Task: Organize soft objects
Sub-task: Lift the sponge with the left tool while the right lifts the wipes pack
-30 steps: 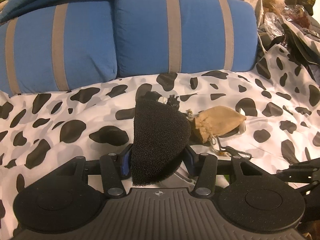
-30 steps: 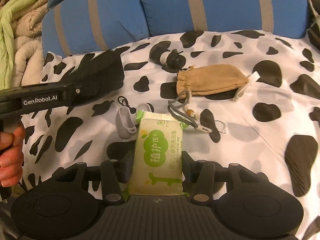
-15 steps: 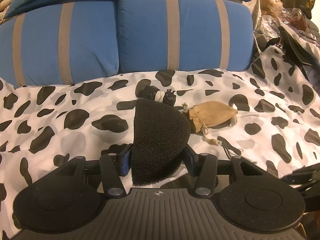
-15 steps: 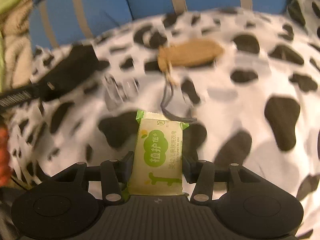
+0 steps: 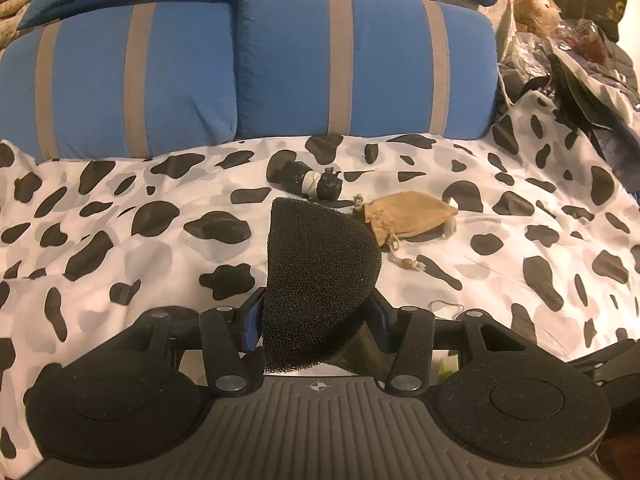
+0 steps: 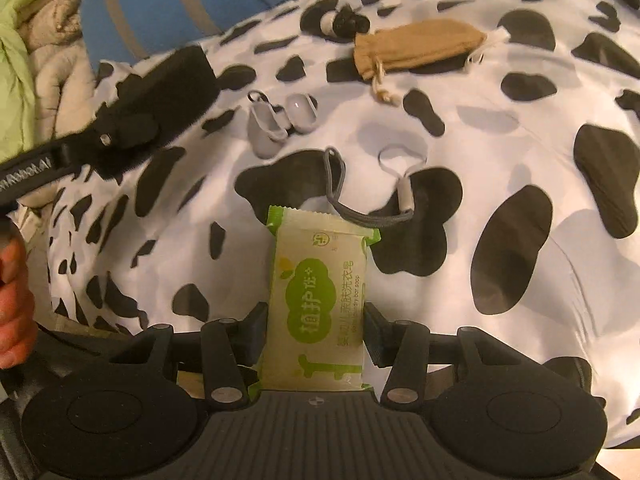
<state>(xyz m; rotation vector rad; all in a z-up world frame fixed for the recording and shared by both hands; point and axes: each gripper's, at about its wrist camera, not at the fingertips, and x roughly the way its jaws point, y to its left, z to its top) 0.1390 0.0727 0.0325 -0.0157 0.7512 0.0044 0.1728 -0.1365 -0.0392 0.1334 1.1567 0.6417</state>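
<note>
Left gripper (image 5: 316, 316): jaws clamped on black foam sponge (image 5: 320, 280), raised above cow-print cover (image 5: 120, 240). Right gripper (image 6: 314, 332): jaws clamped on green-wrapped laundry soap bar (image 6: 320, 300). Common to both views: tan drawstring pouch (image 5: 408, 218), small black item (image 5: 316, 184) just beyond it. Left view only: blue striped cushions (image 5: 360, 60), plush toy (image 5: 532, 0). Right view only: grey earbud case (image 6: 280, 120), grey lanyard (image 6: 360, 200), green bedding (image 6: 16, 60), fingers (image 6: 12, 300) at left edge.

Two blue striped pillows (image 5: 240, 68) lean behind the cow-print bedspread (image 5: 120, 220).
</note>
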